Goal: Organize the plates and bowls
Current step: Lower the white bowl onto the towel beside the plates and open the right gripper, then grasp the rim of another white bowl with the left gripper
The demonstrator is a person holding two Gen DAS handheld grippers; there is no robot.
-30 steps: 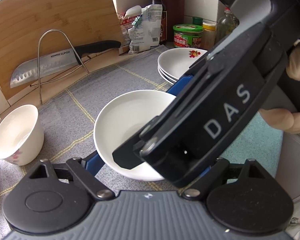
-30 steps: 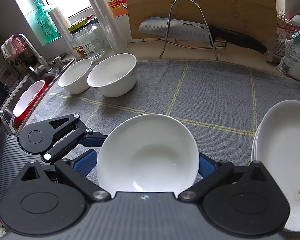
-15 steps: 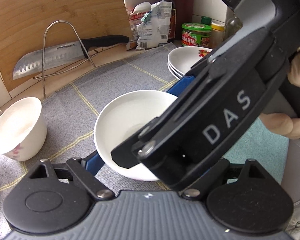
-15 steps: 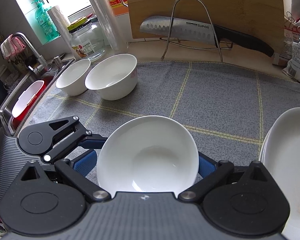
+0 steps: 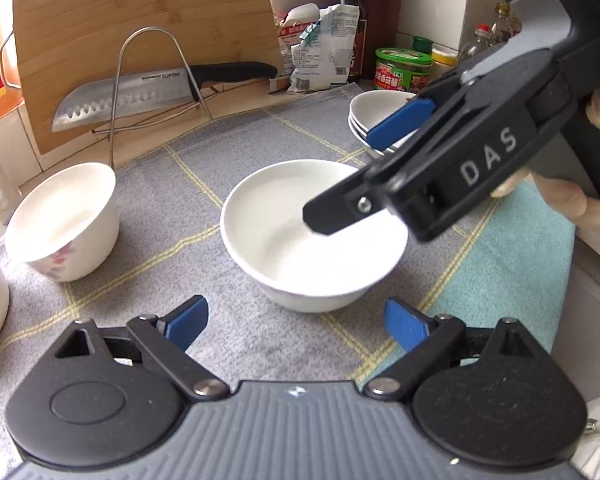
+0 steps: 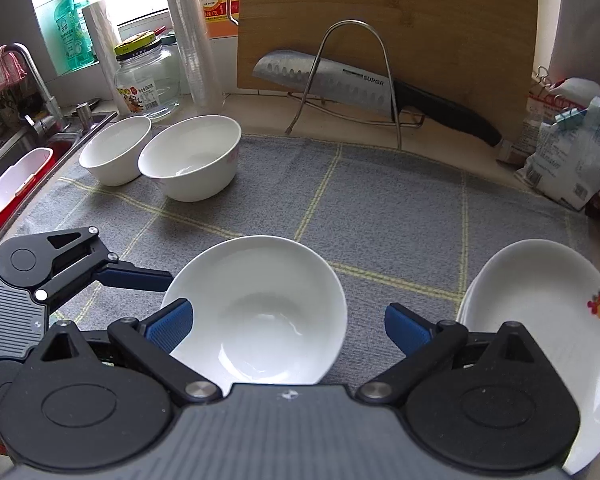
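Observation:
A plain white bowl (image 5: pixel 312 236) rests on the grey checked mat (image 5: pixel 180 224). My left gripper (image 5: pixel 296 324) sits just short of it; its jaws are opening and nothing is between the blue pads (image 5: pixel 188 320). My right gripper (image 6: pixel 288 328) hovers over the same bowl (image 6: pixel 256 316), open. Its left pad (image 6: pixel 168 326) is at the rim and its right pad (image 6: pixel 408 330) stands clear of it. Two more white bowls (image 6: pixel 188 164) stand at the mat's far left. A stack of white plates (image 6: pixel 540 320) lies on the right.
A knife (image 6: pixel 340 84) lies on a wire rack in front of a wooden cutting board (image 6: pixel 420 20) at the back. The sink (image 6: pixel 16 168) is at the left, a glass jar (image 6: pixel 148 84) behind it. Food packets (image 6: pixel 572 152) and sauce jars (image 5: pixel 400 68) crowd the back right.
The left gripper has drawn back from the bowl with its jaws wider. The bowl now sits lower and further left between the right gripper's pads, with a gap at the right pad.

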